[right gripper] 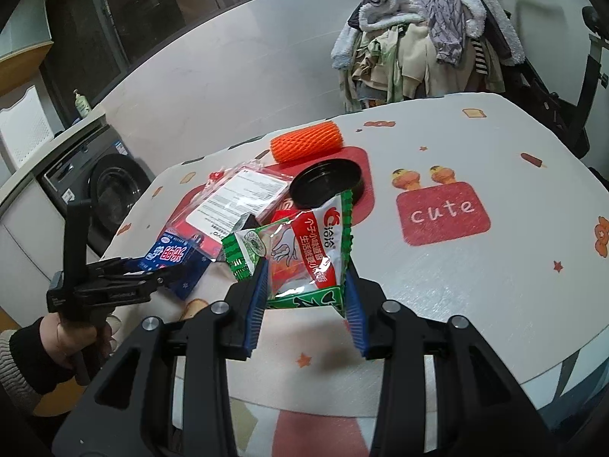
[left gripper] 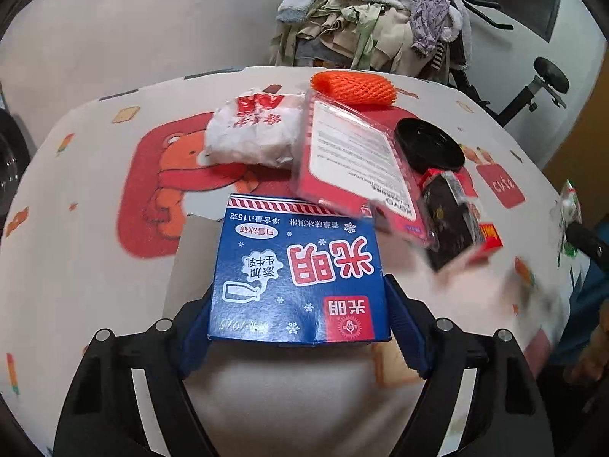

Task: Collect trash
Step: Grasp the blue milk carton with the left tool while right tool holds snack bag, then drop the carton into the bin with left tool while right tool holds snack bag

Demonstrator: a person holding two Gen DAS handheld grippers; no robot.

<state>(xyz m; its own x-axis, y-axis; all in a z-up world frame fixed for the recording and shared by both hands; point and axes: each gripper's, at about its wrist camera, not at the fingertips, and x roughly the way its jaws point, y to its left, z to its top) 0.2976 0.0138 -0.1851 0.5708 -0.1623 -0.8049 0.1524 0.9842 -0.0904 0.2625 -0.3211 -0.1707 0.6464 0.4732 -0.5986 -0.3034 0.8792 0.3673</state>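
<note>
My left gripper (left gripper: 298, 304) is shut on a blue ice-cream box (left gripper: 298, 266) and holds it above the table; the box also shows in the right wrist view (right gripper: 173, 257). My right gripper (right gripper: 306, 297) is shut on a green, white and red snack bag (right gripper: 304, 251), held above the table. On the table lie a clear plastic package with a red card (left gripper: 354, 167), a crumpled white wrapper (left gripper: 253, 129), an orange foam net (left gripper: 354, 87), a black lid (left gripper: 428, 144) and a dark box with red trim (left gripper: 453, 221).
The round table (right gripper: 475, 266) has a cartoon cloth with a red "cute" patch (right gripper: 443, 213). A heap of clothes (right gripper: 422, 34) stands behind it. A washing machine (right gripper: 102, 186) is at the left, an exercise machine (left gripper: 533, 87) at the right.
</note>
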